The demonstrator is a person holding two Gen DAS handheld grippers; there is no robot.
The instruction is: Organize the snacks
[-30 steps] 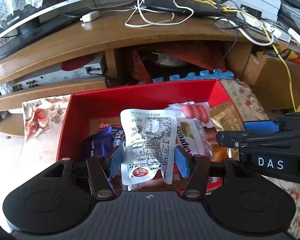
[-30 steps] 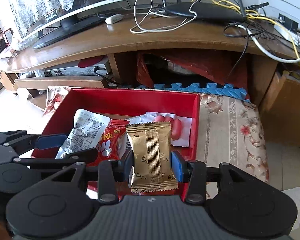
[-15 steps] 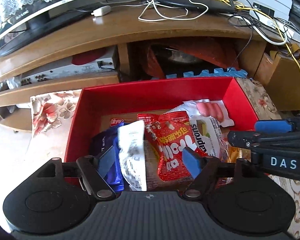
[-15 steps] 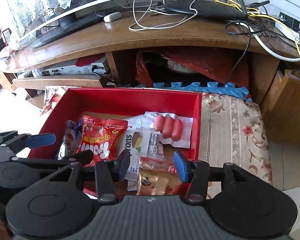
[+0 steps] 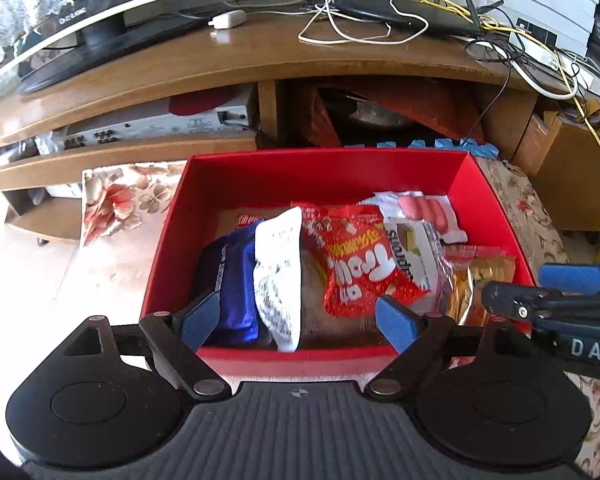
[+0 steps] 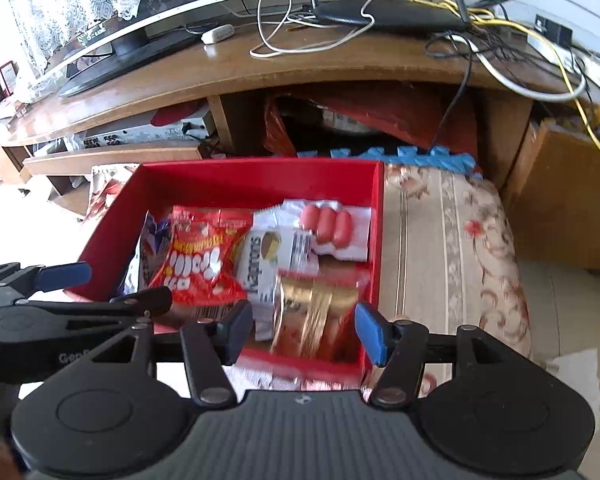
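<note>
- Left tongs point(image 5: 298, 320) hover over the near edge of the red box point(image 5: 324, 168), jaws spread wide after just opening, nothing gripped; the white pack point(image 5: 278, 276) lies loose between them.
- Right tongs point(image 6: 302, 326) have also just been opening and stand apart, clear of the gold pack point(image 6: 316, 312) dropped in the box's near right corner.
- White pack stands on edge, long axis running from the near wall toward the far one, leaning on a blue pack point(image 5: 230, 276).
- Gold pack, blurred, lies with its long axis near to far.
- Red pack point(image 5: 356, 264) sits mid-box, a sausage pack point(image 5: 420, 210) behind it.
- Box rests on a floral cloth point(image 6: 444, 248).
- Beyond it stands a wooden worktop point(image 5: 260, 56) with a monitor point(image 5: 80, 12) and tangled cables point(image 5: 364, 28).
</note>
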